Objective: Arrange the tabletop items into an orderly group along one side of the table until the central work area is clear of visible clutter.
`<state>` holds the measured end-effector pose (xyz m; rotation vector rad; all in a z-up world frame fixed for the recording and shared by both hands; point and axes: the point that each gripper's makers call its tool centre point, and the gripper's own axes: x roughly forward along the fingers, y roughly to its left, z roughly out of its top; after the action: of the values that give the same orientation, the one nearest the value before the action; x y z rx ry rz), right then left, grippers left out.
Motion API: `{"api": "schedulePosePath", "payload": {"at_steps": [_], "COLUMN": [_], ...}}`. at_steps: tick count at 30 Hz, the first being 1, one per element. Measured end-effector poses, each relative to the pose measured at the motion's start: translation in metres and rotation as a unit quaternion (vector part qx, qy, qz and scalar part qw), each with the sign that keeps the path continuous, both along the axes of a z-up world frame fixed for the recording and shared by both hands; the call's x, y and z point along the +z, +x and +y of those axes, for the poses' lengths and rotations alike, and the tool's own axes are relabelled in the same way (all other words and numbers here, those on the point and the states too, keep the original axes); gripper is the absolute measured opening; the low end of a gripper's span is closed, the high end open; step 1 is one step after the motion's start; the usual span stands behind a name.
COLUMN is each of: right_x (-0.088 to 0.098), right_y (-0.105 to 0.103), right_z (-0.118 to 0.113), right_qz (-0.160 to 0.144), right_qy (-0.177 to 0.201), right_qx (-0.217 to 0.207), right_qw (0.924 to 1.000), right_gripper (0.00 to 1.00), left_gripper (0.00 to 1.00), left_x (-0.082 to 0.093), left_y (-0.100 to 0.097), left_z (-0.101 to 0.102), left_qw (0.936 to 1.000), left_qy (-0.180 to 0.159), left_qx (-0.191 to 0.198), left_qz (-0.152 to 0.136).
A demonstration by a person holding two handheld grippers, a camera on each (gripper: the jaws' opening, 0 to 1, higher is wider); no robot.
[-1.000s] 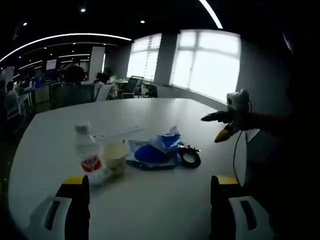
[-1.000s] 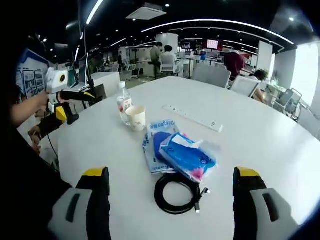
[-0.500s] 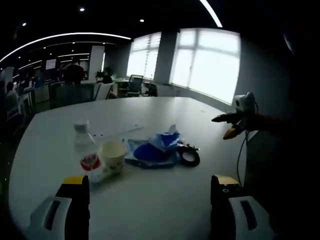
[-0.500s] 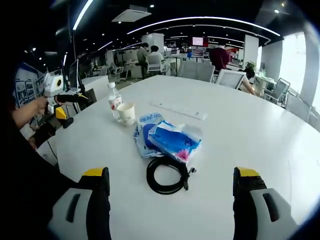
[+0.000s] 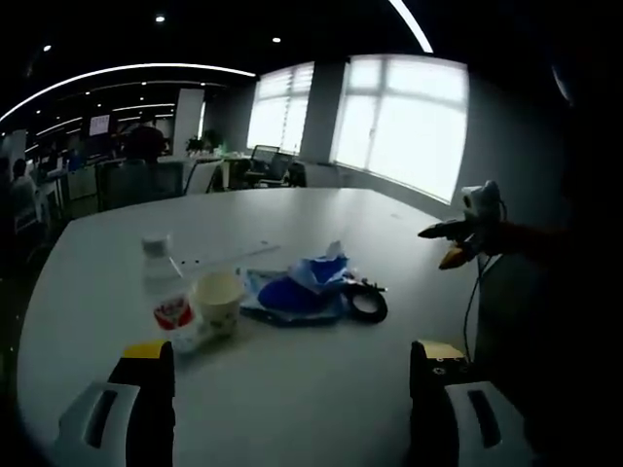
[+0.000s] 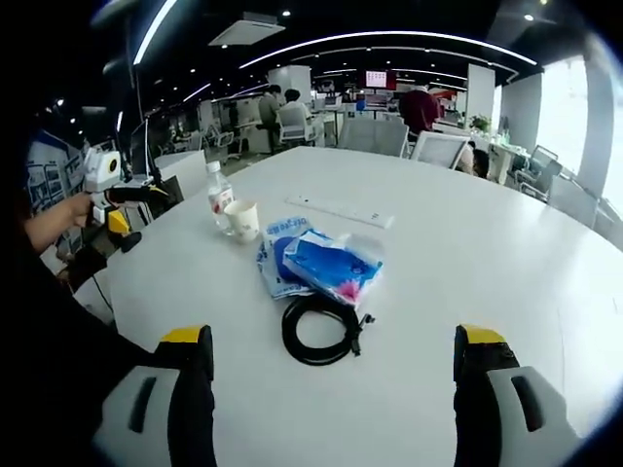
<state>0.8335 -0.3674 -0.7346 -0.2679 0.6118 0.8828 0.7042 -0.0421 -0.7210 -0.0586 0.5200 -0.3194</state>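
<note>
In the left gripper view, the left gripper [image 5: 287,389] rises from the bottom edge with its two yellow-tipped jaws spread wide and nothing between them. Above them, in the middle of the frame, the white table [image 5: 321,389] carries a loose cluster of things. At centre left stands a small water bottle [image 5: 165,297] with a red label, upright, and a paper cup [image 5: 219,302] sits touching or just beside it on its right. Further right lies a blue packet [image 5: 292,295] with a crumpled blue tissue pack [image 5: 326,270] on top of it, and a coiled black cable [image 5: 368,304] rests at the cluster's right end. A long white power strip [image 5: 229,256] lies just beyond, toward the upper left. At the right edge the right gripper [image 5: 450,243] is held in the air off the table's edge.

In the right gripper view, the right gripper has its jaws wide apart at the bottom, holding nothing. The cable coil lies lower centre, the tissue pack and packet just above it, then cup and bottle at upper left. The left gripper is at the left edge, held by a hand [image 6: 54,219]; how far its jaws are spread cannot be told here.
</note>
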Motion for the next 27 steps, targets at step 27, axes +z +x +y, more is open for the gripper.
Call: {"api": "schedulePosePath", "payload": {"at_steps": [27], "right_x": [-0.021], "right_y": [0.019], "right_z": [-0.001], "right_qz": [0.007], "right_qy": [0.004], "right_qx": [-0.006], "right_qw": [0.9999], "right_gripper": [0.81], "left_gripper": [0.83], "left_x": [-0.010], "left_y": [0.031], "left_z": [-0.055], "left_qw": [0.9988], "left_qy": [0.009], "left_qx": [-0.048], "left_qz": [0.005]}}
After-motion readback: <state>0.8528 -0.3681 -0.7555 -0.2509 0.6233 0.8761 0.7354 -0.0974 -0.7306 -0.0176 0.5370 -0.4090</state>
